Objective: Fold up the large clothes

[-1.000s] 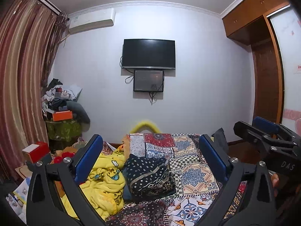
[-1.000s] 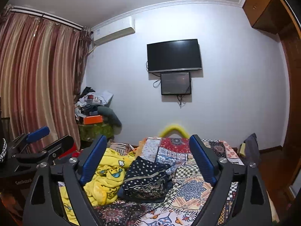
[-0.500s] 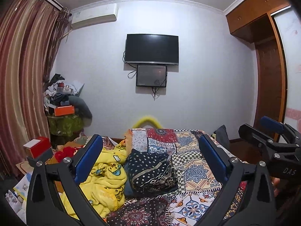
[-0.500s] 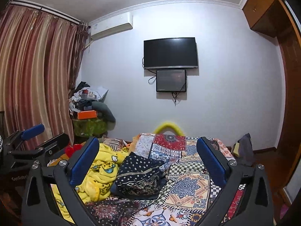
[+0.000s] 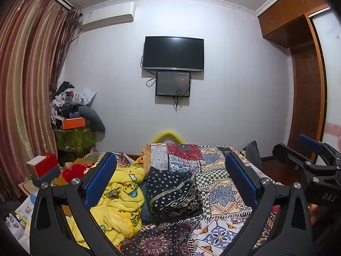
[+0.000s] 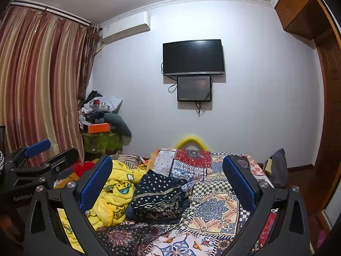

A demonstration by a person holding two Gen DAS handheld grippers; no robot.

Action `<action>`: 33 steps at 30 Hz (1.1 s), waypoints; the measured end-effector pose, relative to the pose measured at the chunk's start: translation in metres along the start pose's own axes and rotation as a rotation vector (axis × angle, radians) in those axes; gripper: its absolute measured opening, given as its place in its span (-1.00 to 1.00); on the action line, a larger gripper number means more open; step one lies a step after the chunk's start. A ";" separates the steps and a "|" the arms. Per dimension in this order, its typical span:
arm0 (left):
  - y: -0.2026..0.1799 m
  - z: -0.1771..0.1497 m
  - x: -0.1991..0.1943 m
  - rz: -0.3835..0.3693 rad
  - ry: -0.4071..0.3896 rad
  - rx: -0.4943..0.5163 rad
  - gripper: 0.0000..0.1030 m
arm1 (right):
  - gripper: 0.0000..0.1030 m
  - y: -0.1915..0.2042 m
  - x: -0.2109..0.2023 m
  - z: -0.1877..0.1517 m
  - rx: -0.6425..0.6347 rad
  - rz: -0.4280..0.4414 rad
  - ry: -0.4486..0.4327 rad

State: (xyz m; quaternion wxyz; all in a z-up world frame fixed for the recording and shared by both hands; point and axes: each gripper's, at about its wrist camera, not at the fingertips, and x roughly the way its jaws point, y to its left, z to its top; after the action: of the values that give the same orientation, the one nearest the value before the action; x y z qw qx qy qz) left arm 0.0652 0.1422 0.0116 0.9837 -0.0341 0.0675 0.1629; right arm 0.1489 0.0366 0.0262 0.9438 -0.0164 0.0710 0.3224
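Left tongs (image 5: 170,179): hovering above the bed (image 5: 223,192), spread apart, gripping nothing.
Right tongs (image 6: 168,177): likewise gaping, empty.
Dark patterned garment (image 5: 172,194): lying crumpled on the bed, touching the yellow blanket (image 5: 119,204).

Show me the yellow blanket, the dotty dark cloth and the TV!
yellow blanket (image 5: 119,204), left wrist view, on its crumpled middle.
dotty dark cloth (image 5: 170,192), left wrist view, on its top fold.
TV (image 6: 192,57), right wrist view, on the screen's middle.
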 end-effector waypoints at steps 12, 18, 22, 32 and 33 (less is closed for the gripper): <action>-0.006 -0.002 0.004 -0.014 0.014 0.029 0.99 | 0.99 -0.009 -0.001 0.002 0.043 -0.001 0.000; -0.004 -0.002 0.006 -0.041 0.028 0.015 0.99 | 0.99 -0.013 -0.002 0.002 0.051 -0.011 -0.002; -0.004 -0.003 0.007 -0.051 0.032 0.009 0.99 | 0.99 -0.016 -0.003 0.003 0.066 -0.016 -0.002; -0.007 -0.004 0.008 -0.075 0.039 0.017 0.99 | 0.99 -0.019 -0.005 0.004 0.075 -0.025 -0.011; -0.007 -0.004 0.008 -0.076 0.039 0.016 0.99 | 0.99 -0.019 -0.005 0.004 0.076 -0.026 -0.011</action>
State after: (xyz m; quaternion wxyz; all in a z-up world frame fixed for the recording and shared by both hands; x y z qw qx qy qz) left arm 0.0741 0.1376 0.0065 0.9879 -0.0318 0.0868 0.1241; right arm 0.1571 0.0182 0.0311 0.9481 0.0206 0.0779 0.3075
